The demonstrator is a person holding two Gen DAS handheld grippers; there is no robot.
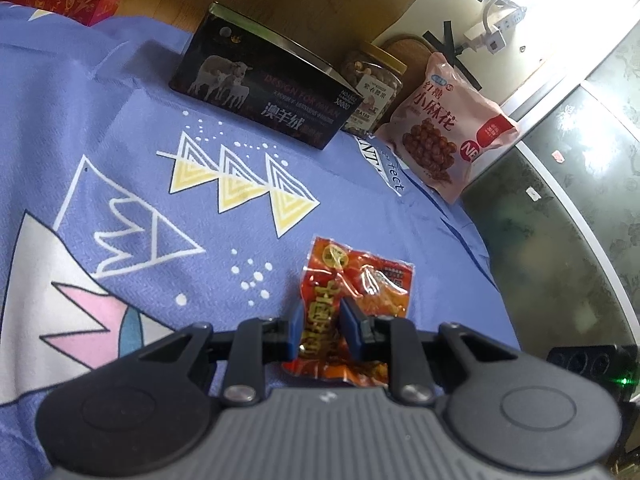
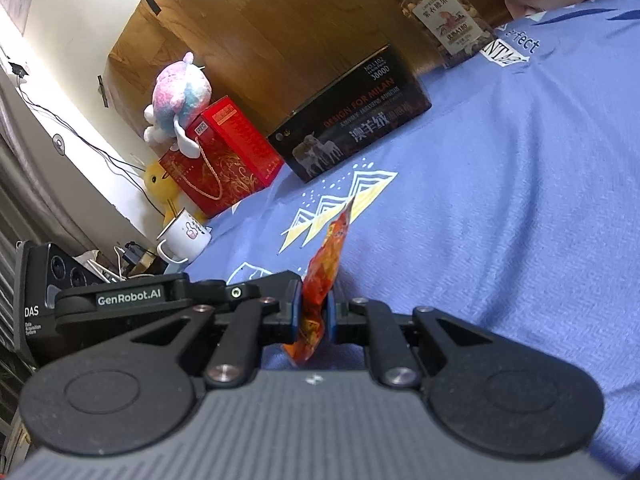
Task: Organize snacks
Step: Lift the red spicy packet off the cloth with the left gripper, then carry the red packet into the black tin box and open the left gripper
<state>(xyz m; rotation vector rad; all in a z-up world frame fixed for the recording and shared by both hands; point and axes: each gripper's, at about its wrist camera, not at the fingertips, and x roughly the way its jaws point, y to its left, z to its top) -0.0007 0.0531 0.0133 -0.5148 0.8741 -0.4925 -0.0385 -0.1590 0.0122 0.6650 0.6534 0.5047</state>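
- An orange-red snack packet (image 1: pixel 352 300) is clamped between the blue pads of the left hand-held gripper (image 1: pixel 320 326), whose jaws are drawn nearly together on the packet's near half.
- Seen from the left wrist, the packet's long axis runs away from the gripper, its far end pointing towards the black box (image 1: pixel 266 88); whether the far end rests on the blue patterned cloth (image 1: pixel 120 120) or hangs just above it cannot be told.
- A second orange-red snack packet (image 2: pixel 326 264) is pinched edge-on in the right hand-held gripper (image 2: pixel 314 312), which is likewise closed on it. This packet stands up thin between the pads, its tip also directed towards the black box (image 2: pixel 352 128).
- Both packets are therefore already in hand; neither lies apart from its gripper, so no reach is needed for pick-up.
- The likely place for them is judged to be the row of snacks beside the black box: the nut jar (image 1: pixel 372 88) just beyond it and the pink snack bag (image 1: pixel 448 128) further along on the same side.
- The coming move is judged to turn on the stretch of cloth between the grippers and the black box, straight ahead along each packet's long axis.
- Which hand is nearer the black box cannot be told.
- A red gift box (image 2: pixel 224 156) with a plush toy (image 2: pixel 180 96) on it stands on the box's other side.
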